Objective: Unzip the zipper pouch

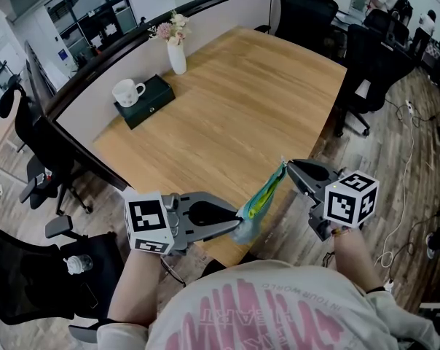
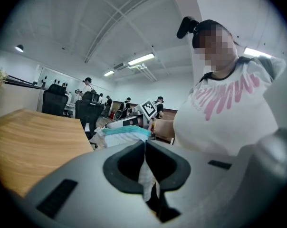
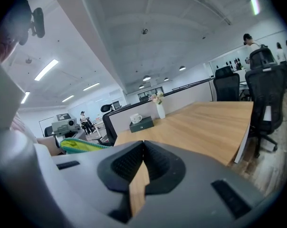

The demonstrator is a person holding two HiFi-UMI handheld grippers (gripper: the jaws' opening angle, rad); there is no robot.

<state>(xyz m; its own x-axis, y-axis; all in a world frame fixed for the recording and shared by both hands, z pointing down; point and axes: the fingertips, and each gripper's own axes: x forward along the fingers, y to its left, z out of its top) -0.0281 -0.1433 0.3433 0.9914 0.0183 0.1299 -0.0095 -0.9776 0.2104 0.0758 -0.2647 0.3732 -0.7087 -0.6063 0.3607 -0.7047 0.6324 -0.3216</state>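
A teal and yellow-green zipper pouch (image 1: pixel 260 199) hangs in the air between my two grippers, over the near edge of the wooden table (image 1: pixel 234 108). My left gripper (image 1: pixel 238 221) is shut on the pouch's lower end; pale fabric shows pinched between its jaws (image 2: pixel 145 144). My right gripper (image 1: pixel 288 165) is shut at the pouch's upper tip, where the zipper pull is; the pull is too small to make out. In the right gripper view the pouch (image 3: pixel 81 145) shows left of the shut jaws (image 3: pixel 143 142). The left gripper view shows the pouch (image 2: pixel 122 133) just past the jaws.
At the table's far left a white mug (image 1: pixel 127 92) stands on a dark box (image 1: pixel 146 102), with a white vase of flowers (image 1: pixel 176 53) behind. Black office chairs (image 1: pixel 369 57) stand to the right, and another chair (image 1: pixel 30 268) is at my left.
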